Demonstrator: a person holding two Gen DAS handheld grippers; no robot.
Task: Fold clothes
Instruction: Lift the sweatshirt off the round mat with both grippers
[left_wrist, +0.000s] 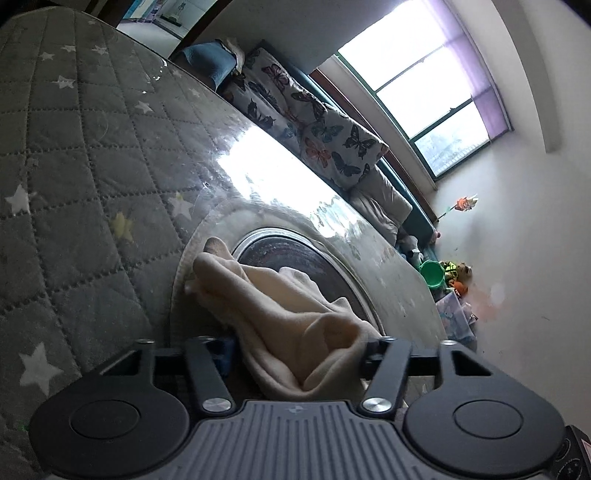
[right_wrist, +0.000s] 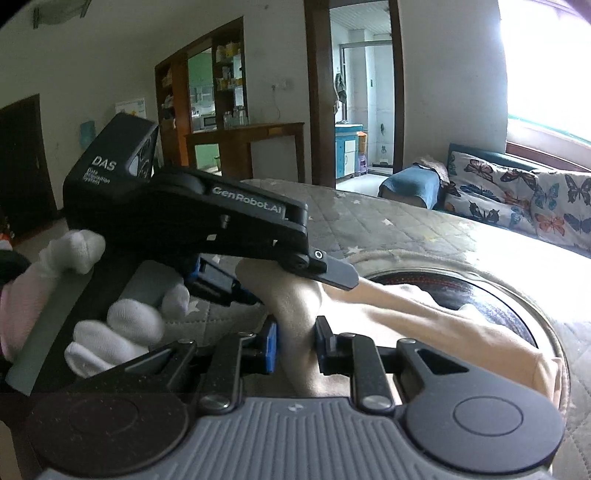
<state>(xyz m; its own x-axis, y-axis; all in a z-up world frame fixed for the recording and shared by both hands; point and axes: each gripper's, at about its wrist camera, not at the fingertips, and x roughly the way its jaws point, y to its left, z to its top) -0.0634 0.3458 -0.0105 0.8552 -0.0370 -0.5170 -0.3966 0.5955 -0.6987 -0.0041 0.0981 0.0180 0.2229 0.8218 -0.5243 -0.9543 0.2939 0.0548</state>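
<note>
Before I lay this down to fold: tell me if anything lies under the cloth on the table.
Yes. A dark round inset in the table lies under the cloth, held by both tools.

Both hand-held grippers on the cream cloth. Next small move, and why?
Probably lift and draw apart: right hand-held gripper and left hand-held gripper both pinch the cream garment close together, and it lies bunched over the round inset.

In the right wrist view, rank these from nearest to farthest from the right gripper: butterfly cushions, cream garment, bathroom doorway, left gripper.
1. Cream garment, pinched in the right gripper.
2. Left gripper, just above, left of centre.
3. Butterfly cushions, far right by the window.
4. Bathroom doorway, back wall, centre.
</note>
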